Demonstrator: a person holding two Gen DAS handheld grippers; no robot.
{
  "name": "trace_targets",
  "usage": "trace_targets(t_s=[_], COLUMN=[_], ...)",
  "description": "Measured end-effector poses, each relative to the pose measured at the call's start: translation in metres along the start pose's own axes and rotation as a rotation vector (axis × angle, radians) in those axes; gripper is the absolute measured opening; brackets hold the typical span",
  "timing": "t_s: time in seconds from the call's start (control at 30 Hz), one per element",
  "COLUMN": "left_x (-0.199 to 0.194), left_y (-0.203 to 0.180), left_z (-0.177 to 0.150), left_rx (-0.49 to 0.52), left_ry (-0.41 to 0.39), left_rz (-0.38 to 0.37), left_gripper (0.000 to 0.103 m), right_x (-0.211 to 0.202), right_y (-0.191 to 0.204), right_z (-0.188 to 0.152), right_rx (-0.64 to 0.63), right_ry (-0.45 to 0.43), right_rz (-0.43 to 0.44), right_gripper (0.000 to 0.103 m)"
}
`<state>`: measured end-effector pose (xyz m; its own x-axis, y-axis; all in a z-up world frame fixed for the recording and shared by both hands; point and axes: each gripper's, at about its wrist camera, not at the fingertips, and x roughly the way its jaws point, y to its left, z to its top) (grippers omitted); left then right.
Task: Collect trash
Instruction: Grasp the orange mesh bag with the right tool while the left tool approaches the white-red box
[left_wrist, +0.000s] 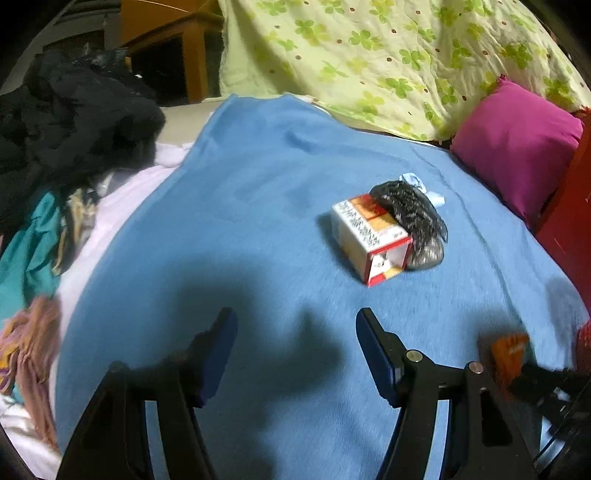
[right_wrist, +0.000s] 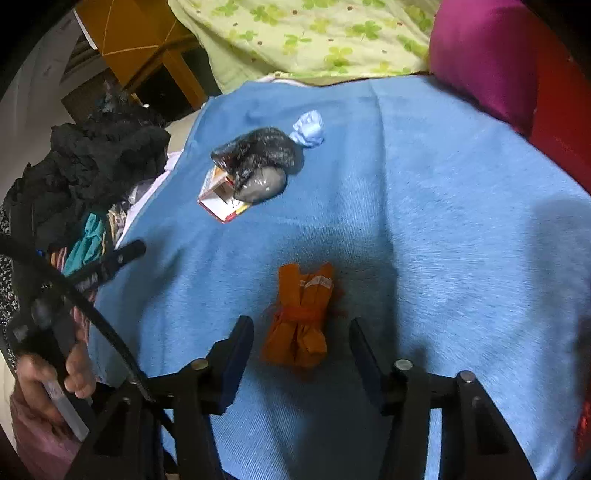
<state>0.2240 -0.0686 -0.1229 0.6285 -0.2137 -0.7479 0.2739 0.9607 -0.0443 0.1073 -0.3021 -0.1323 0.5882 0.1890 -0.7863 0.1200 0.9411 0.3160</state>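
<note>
Jaws apart, orange wrapper (right_wrist: 299, 321) between, untouched

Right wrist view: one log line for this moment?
right tool: open, astride orange bundle | left tool: open, empty | box, black bag: on blue blanket

1. Blue blanket (right_wrist: 424, 206): soft cloth, matt, with a fine brushed nap.
2. Orange wrapper (right_wrist: 300, 317): crumpled paper by the look of it, matt, bound round the middle with a thin red band.
3. Small box (left_wrist: 371, 242): printed cardboard, smooth, slight sheen.
4. Dark bag (right_wrist: 258, 162): thin plastic film, glossy, wrinkled.
5. Pale blue wad (right_wrist: 309, 130): crumpled, matt; paper or cloth, cannot tell.
6. Green-flowered quilt (left_wrist: 388, 62): cotton-like cloth, matt, puckered.
7. Pink pillow (left_wrist: 517, 147): smooth cloth, faint sheen.
8. Cabinet (left_wrist: 177, 55): wood, smooth finish.
9. Right gripper (right_wrist: 301, 360): matt black plastic, metal pins at the joints.
</note>
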Motion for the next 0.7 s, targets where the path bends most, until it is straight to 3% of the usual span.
trace_targets(t_s=[0.03, 0.17, 0.47, 0.7], left_x=[0.005, 0.022, 0.054, 0.062], left_y=[-0.003, -0.018, -0.039, -0.046], left_z=[0.005, 0.021, 0.043, 0.051], left_rx=[0.007, 0.020, 0.052, 0.047], left_ry=[0.001, -0.001, 0.006, 0.002], left_rz=[-0.003, -0.042, -0.093, -0.153], left_gripper=[0.067, 0.067, 0.067, 0.067], right_x=[0.003, 0.009, 0.008, 0.006], right_y=[-0.001, -0.004, -0.008, -0.024], right_z=[-0.001, -0.005, -0.008, -0.017], right_rx=[0.003, -0.016, -0.042, -0.011], right_ry=[0.002, 0.001, -0.017, -0.087], right_rz=[0.009, 0.001, 0.033, 0.141], right_gripper=[0.040, 0.033, 0.032, 0.032])
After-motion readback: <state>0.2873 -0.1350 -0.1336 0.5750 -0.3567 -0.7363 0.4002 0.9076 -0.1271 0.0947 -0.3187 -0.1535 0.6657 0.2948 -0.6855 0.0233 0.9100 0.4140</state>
